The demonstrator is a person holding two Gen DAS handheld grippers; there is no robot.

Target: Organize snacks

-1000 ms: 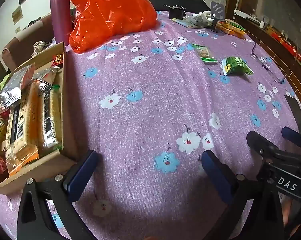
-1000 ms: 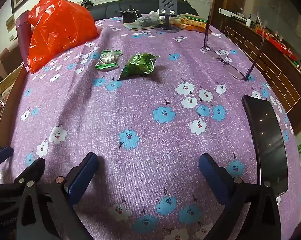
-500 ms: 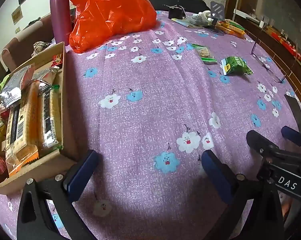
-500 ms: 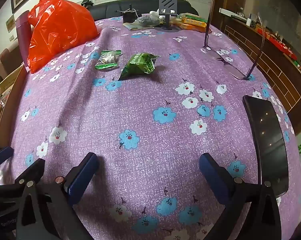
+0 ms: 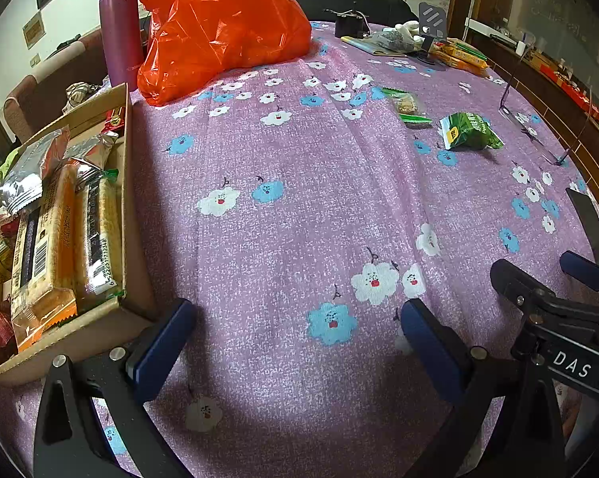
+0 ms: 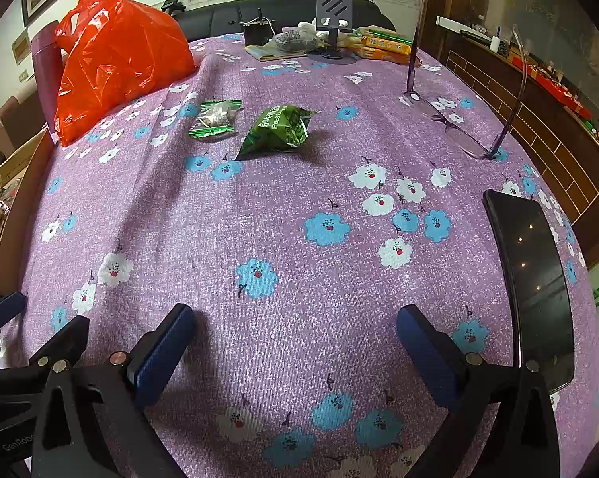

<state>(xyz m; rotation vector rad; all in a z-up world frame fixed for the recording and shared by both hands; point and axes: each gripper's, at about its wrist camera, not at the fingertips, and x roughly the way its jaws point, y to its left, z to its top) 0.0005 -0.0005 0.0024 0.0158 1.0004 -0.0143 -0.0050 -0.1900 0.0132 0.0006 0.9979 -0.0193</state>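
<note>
Both the left gripper (image 5: 295,342) and right gripper (image 6: 295,342) are held wide and empty. The green packet (image 6: 279,129) is found well ahead of the right gripper, slightly left, nearer to it than to the left one.

Two green snack packets (image 6: 277,131) on purple floral tablecloth (image 6: 299,207)

Green pea packet (image 6: 277,131) and clear-wrapped snack (image 6: 215,117) lie side by side.
</note>
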